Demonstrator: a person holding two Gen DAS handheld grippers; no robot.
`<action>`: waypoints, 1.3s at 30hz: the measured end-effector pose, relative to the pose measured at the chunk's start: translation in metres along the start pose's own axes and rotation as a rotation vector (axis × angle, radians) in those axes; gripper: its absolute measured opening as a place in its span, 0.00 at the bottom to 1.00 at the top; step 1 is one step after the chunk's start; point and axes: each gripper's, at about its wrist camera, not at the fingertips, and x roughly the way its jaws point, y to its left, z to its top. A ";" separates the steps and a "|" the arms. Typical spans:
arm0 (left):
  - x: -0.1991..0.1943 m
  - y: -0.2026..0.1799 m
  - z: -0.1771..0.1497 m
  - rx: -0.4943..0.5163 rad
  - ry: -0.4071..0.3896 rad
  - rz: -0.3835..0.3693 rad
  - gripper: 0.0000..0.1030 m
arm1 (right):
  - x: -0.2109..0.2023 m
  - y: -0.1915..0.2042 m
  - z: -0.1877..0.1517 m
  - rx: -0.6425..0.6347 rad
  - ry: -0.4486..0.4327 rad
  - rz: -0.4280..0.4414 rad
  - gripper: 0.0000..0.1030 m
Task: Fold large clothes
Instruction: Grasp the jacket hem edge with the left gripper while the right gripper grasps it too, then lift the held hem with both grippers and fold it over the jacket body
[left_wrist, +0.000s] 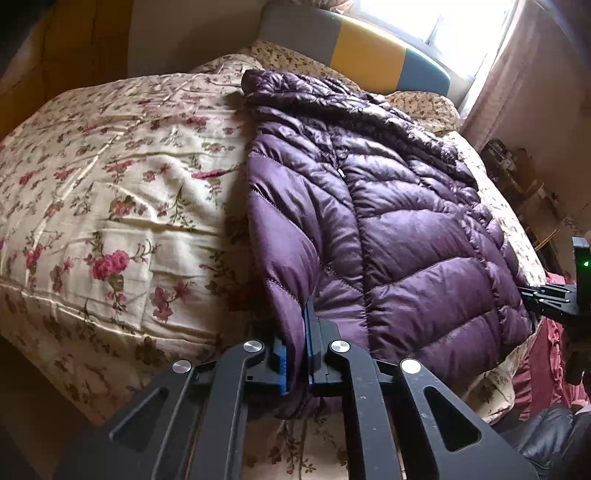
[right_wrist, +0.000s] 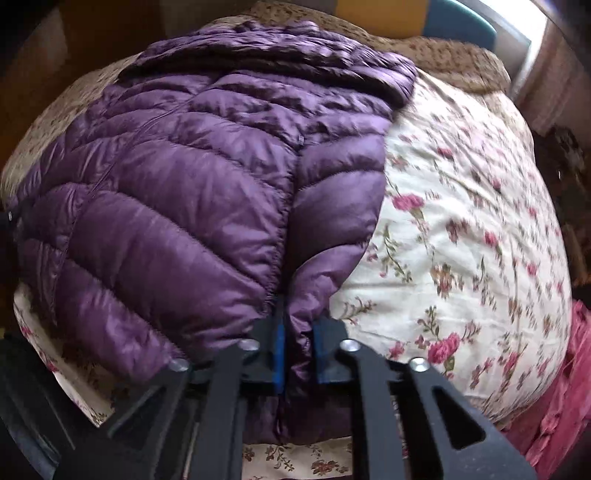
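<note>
The purple puffer jacket (left_wrist: 388, 221) lies spread on the floral bedspread (left_wrist: 110, 184), stretching ahead of both jaws. The left gripper (left_wrist: 295, 354) and right gripper (right_wrist: 297, 354) each pinch a near hem corner, so the fold seems just starting; next, lift both corners evenly and carry them toward the collar.

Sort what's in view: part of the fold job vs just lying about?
In the job:
- purple puffer jacket, spread on the bed
- left gripper, fingers shut on its near hem
- right gripper, shut on the hem's other corner

Lying about:
- floral bedspread
- colour-block headboard
- pink ruffled fabric at the bed edge
- window
</note>
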 end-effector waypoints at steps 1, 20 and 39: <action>-0.004 0.000 0.001 -0.002 -0.008 -0.007 0.06 | -0.004 0.002 0.001 -0.011 -0.008 -0.006 0.05; -0.014 -0.016 0.129 0.019 -0.199 -0.138 0.04 | -0.058 -0.015 0.134 -0.037 -0.273 -0.050 0.04; 0.121 -0.004 0.322 0.001 -0.186 -0.001 0.04 | 0.051 -0.084 0.316 0.127 -0.222 -0.149 0.04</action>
